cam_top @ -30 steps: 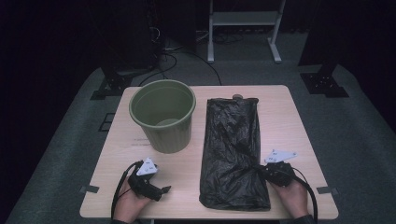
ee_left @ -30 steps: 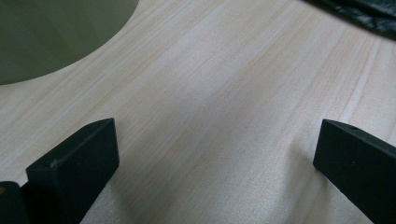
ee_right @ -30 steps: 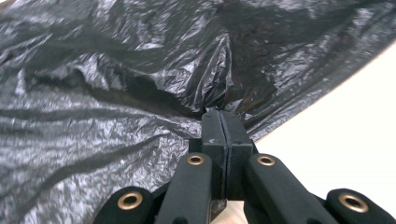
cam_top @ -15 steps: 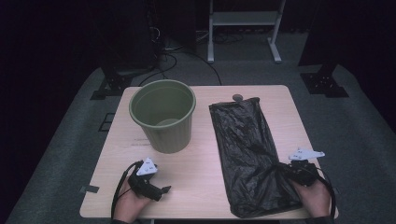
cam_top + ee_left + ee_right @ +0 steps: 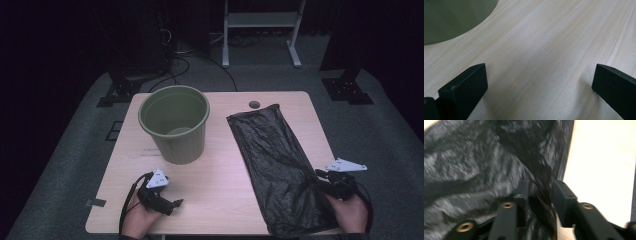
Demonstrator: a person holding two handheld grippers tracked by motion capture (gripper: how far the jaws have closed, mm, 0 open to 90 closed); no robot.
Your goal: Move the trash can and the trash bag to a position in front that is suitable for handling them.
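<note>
Fingers (image 5: 522, 192) of the right gripper (image 5: 540, 195) sit narrow, pinching a fold of the black bin bag (image 5: 481, 162) between them, lower middle of the right gripper view; film is bunched into the gap, view blurred

Left gripper (image 5: 539, 85) fingers (image 5: 466, 85) wide apart, nothing between, bare wood of the table (image 5: 544, 37) under them; a curve of the green bucket (image 5: 451, 20) at upper left of that view

High view, bottom edge first: left gripper (image 5: 159, 194) at lower left, resting on the table (image 5: 220, 195), hand beneath it. Right gripper (image 5: 336, 184) at lower right, on the near right corner of the bag (image 5: 280, 165)

Bag lies flat but skewed on the right half of the tabletop, near end at the bottom right edge of the table, far end angling up toward the frame's centre, just below a small round hole (image 5: 254, 105) in the table (cable port, by the look)

Bucket (image 5: 175, 125) upright at centre left, well apart from the bag, open and seemingly empty

Beyond the table: grey floor, cables, a white stand at upper middle

Risks, as judged:
- thin slick film, small pinch; a quick pull could slip it free
- jaws may hold both layers, so the mouth would not open
- near end overhangs the table edge; dragging further could let the bag slide off
- swinging the bag across could tip the light bucket
</note>
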